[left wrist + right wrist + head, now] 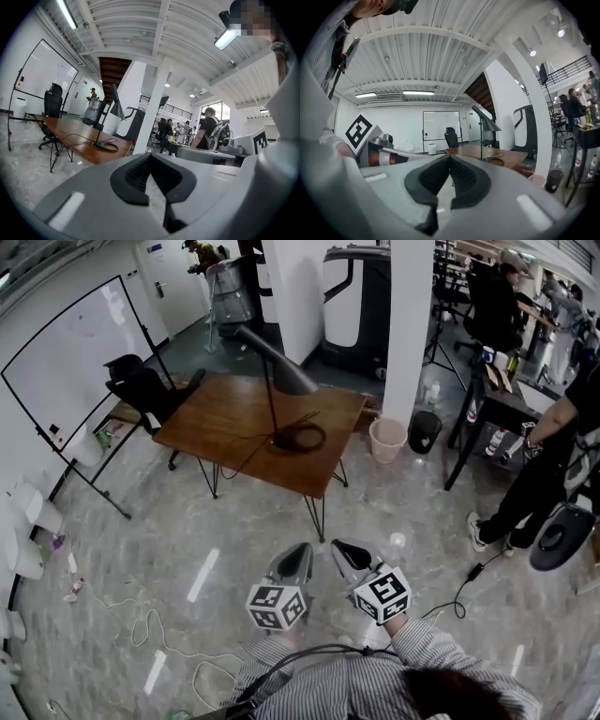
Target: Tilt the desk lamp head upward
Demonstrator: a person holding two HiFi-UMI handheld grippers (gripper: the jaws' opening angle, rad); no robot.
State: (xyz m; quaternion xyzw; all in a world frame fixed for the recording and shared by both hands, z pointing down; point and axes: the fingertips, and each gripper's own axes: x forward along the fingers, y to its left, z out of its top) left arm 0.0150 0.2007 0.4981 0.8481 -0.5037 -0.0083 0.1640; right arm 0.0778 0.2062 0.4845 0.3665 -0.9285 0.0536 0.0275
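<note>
Desk lamp (284, 374) is standing on the wooden table (220, 413), head angling downward, well apart from both grippers. Left gripper (300, 551) and right gripper (339, 549) are hovering side by side near the person's chest, pointing roughly level toward the table, both jaws fully closed, gripping nothing. Marker cubes (277, 606) are showing black-and-white square patterns.
</note>
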